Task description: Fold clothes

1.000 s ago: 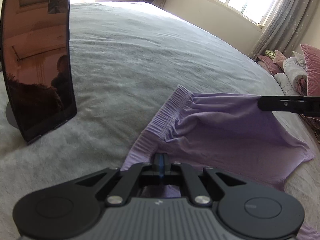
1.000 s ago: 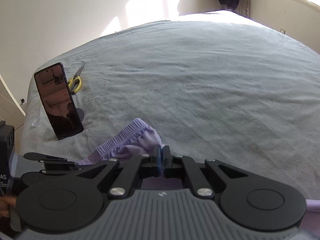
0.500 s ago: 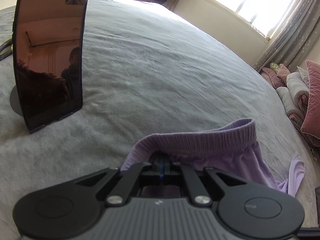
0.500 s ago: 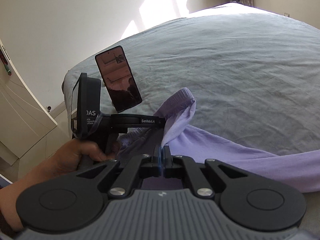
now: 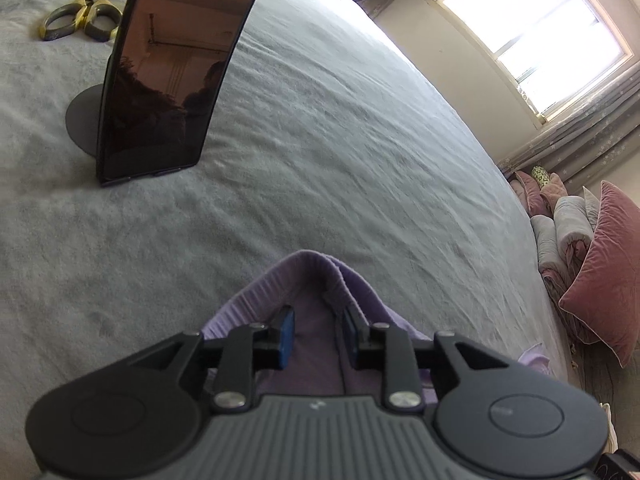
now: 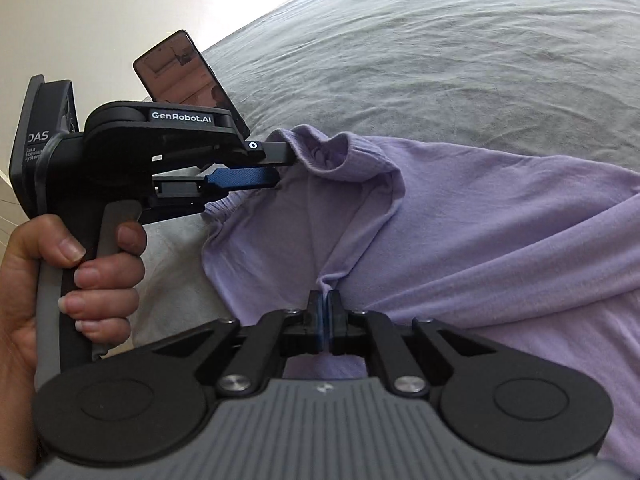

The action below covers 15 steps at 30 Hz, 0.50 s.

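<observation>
**Both tongs letting go as the lilac garment settles on the bed**

Left wrist view: the left tongs (image 5: pixel 318 330) are opening right now, blue pads standing apart with cloth lying slack between them and neither pad pressing on it. A second ago they were pinched tight on this ribbed waistband (image 5: pixel 308 264), held up with the fabric stretched toward three o'clock; now that band is sagging in a loop at twelve o'clock of the pads, down on the grey bed (image 5: pixel 340 140). That reads as a fold being laid and released. The propped phone (image 5: pixel 172 64) is standing at ten o'clock, scissors (image 5: pixel 80 20) beyond it. The tool is pitching down toward the cover.

Right wrist view: the right tongs (image 6: pixel 323 308) are beginning to part too, though a peak of the purple garment (image 6: pixel 500 216) is still caught between the pads, the gap barely a sliver. Earlier this corner was up in the air; now the cloth is spreading flat from one to four o'clock. At nine o'clock the person's left hand (image 6: pixel 76 276) is wrapping the pistol grip, trigger finger easing, tool pointing at three o'clock, its fingers straddling the waistband.

Next, I judge, comes smoothing or a second fold.
</observation>
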Tool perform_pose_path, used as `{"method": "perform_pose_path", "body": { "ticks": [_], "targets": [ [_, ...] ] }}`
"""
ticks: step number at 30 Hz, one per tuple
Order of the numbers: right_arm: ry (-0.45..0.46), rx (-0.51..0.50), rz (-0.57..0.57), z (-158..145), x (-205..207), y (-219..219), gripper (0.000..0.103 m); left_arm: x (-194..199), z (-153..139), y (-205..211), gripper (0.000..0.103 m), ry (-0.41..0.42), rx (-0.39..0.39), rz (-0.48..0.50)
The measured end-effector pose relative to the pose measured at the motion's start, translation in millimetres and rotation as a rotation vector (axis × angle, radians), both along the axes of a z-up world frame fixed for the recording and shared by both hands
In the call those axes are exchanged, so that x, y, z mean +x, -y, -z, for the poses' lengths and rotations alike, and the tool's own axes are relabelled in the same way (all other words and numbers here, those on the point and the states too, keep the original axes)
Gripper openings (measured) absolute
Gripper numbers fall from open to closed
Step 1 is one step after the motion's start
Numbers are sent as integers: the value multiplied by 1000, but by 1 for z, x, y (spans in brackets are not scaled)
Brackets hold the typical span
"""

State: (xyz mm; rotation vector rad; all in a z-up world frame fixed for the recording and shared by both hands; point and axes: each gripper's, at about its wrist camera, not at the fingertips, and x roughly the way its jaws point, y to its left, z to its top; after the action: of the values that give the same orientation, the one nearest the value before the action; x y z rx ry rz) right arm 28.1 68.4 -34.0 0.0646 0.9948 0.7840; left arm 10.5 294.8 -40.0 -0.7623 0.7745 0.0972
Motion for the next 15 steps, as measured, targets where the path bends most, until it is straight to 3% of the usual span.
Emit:
{"method": "perform_pose_path", "body": {
  "ticks": [3, 4, 6, 10, 15],
  "targets": [
    [63, -22, -14, -12, -4, 4, 18, -13, -4, -4, 28, 8, 16, 8],
    [91, -27, -16, -16, -5, 6, 34, -17, -6, -6, 28, 12, 25, 13],
    [155, -35, -13, -22, -5, 8, 53, -28, -9, -12, 26, 26, 48, 32],
    [266, -62, -25, -24, 4, 5, 53, -43, -11, -23, 25, 38, 84, 59],
    [385, -171, -94, -15, 15, -14, 53, -53, -8, -41, 25, 9, 81, 44]
  ]
}}
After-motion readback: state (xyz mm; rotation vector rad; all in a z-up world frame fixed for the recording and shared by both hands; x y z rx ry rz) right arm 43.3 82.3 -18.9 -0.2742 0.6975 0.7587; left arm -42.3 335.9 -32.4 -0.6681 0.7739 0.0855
